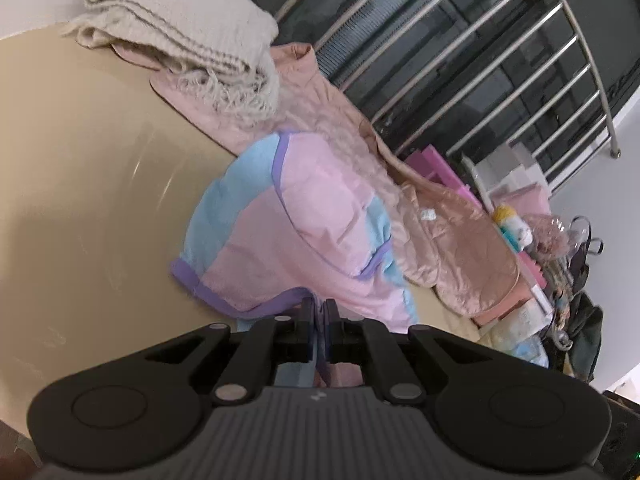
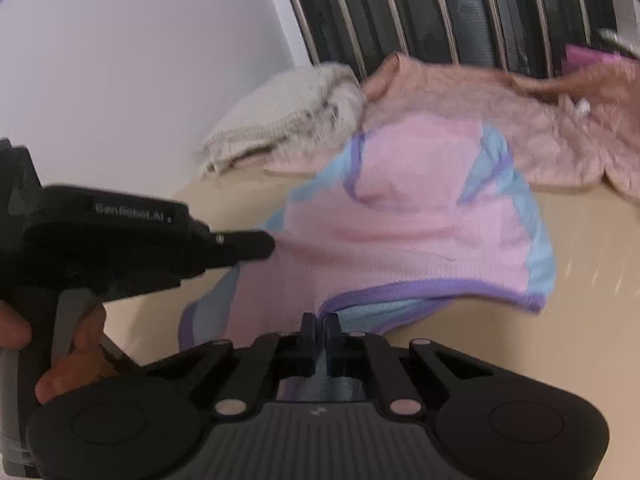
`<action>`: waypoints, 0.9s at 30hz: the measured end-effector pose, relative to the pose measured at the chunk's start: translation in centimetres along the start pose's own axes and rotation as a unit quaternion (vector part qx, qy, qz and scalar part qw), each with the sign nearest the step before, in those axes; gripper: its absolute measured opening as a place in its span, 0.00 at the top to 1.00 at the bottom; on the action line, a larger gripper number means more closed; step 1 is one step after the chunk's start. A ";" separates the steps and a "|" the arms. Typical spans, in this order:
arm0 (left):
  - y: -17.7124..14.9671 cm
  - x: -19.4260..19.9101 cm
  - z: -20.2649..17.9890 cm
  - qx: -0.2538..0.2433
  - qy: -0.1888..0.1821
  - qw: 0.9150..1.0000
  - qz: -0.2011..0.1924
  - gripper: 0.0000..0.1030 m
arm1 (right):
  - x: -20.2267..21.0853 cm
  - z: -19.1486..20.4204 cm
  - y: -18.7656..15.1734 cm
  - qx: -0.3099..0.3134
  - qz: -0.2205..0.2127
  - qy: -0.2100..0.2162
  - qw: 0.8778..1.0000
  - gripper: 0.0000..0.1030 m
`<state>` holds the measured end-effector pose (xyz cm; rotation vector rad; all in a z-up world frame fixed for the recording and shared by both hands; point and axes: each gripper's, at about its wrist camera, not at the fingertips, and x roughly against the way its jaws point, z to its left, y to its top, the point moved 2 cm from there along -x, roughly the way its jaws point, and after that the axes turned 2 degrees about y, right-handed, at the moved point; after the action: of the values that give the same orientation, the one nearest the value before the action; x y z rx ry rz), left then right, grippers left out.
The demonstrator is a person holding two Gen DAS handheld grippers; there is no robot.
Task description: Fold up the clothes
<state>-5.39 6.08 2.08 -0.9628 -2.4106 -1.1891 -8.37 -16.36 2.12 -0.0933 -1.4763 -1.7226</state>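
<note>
Pinching pink garment (image 1: 320, 216) hem, both grippers' jaws nearly closed.

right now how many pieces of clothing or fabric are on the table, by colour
pink, blue and purple top: 1, pinched by the left gripper and the right gripper
peach quilted jacket: 1
cream knitted blanket: 1, folded, lying on the jacket
total: 3
</note>
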 end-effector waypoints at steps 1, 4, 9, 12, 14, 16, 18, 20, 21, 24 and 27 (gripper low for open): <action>0.1 0.2 0.1 0.006 -0.003 1.000 -0.003 0.96 | 0.5 0.1 0.3 0.002 -0.011 0.000 1.000 0.96; 0.7 0.3 0.2 0.021 -0.011 1.000 -0.009 0.96 | 1.2 -0.3 1.0 -0.002 -0.033 -0.007 0.999 0.96; 2.4 -1.4 0.3 0.023 0.014 0.999 -0.036 0.93 | 1.5 -2.1 2.1 -0.020 -0.066 -0.027 0.997 0.97; 2.9 -1.7 0.4 0.001 0.061 0.997 -0.053 0.62 | 1.5 -3.1 2.7 -0.014 -0.072 -0.042 0.996 0.95; 2.5 -0.5 0.2 -0.041 0.056 0.996 -0.063 0.48 | 1.5 -3.7 3.1 -0.010 -0.077 -0.052 0.996 0.91; 1.0 2.0 -0.2 -0.121 0.036 0.990 -0.065 0.34 | 1.5 -4.3 3.5 -0.006 -0.081 -0.061 0.995 0.75; -0.9 3.2 -0.6 -0.204 0.051 0.976 -0.057 0.33 | 2.7 -3.9 2.6 0.020 -0.075 -0.032 0.996 0.63; -2.5 4.0 -1.1 -0.262 0.054 0.962 -0.054 0.33 | 3.0 -2.9 1.2 0.045 -0.055 0.017 0.997 0.64; -3.2 4.2 -1.5 -0.281 0.050 0.957 -0.055 0.33 | 3.1 -2.5 0.5 0.057 -0.045 0.041 0.997 0.64; -5.1 4.8 -2.5 -0.337 0.038 0.939 -0.058 0.32 | 3.2 -1.3 -1.4 0.084 -0.016 0.099 0.991 0.63; -6.9 4.9 -3.5 -0.393 0.060 0.915 -0.075 0.27 | 1.7 -0.8 -1.9 0.091 -0.007 0.079 0.993 0.64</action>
<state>-13.74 2.50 2.67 -0.8509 -1.9225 -2.2846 -10.28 -18.00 1.37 0.1478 -1.5104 -1.5595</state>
